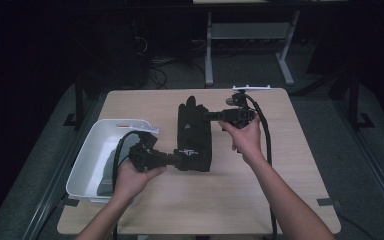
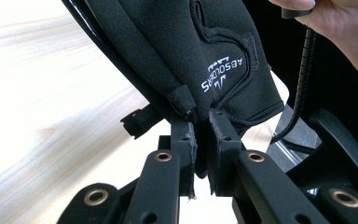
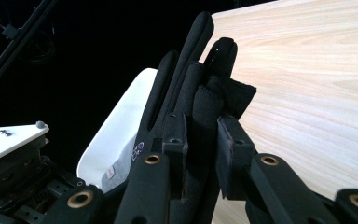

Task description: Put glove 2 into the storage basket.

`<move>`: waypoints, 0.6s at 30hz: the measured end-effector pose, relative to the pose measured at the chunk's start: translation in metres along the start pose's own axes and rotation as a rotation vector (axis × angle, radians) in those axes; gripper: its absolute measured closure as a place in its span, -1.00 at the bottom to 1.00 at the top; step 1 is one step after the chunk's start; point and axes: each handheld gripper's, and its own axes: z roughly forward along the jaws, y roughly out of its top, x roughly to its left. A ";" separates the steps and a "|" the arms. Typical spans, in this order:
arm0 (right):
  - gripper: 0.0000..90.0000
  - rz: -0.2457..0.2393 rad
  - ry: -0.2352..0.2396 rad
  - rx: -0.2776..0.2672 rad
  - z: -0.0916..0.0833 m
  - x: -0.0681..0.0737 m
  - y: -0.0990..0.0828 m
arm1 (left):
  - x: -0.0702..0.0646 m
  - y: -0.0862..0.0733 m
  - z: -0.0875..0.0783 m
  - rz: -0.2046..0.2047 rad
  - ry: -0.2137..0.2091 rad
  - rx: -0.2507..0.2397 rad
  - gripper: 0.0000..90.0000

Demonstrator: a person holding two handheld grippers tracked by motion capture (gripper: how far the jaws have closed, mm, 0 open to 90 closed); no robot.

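2 grippers hold 1 black glove (image 1: 195, 135) above the tabletop (image 1: 260, 190).

The left gripper (image 2: 200, 135) has its fingers clamped on the glove's cuff; the right gripper (image 3: 203, 135) has its fingers pinched on the glove's finger end. A white bin (image 1: 92, 150) sits at the tabletop's left edge.

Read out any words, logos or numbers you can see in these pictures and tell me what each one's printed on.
"ABSOLOORS", roughly, upside down and the letters uncertain: white print with a small logo on the black glove, by the cuff.
White print on the glove in the high view: too small to read.
White mark on the glove in the right gripper view: too blurred to read.
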 end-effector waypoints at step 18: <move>0.67 -0.033 0.028 0.024 0.034 0.026 0.014 | 0.013 -0.008 -0.035 -0.009 0.036 -0.031 0.84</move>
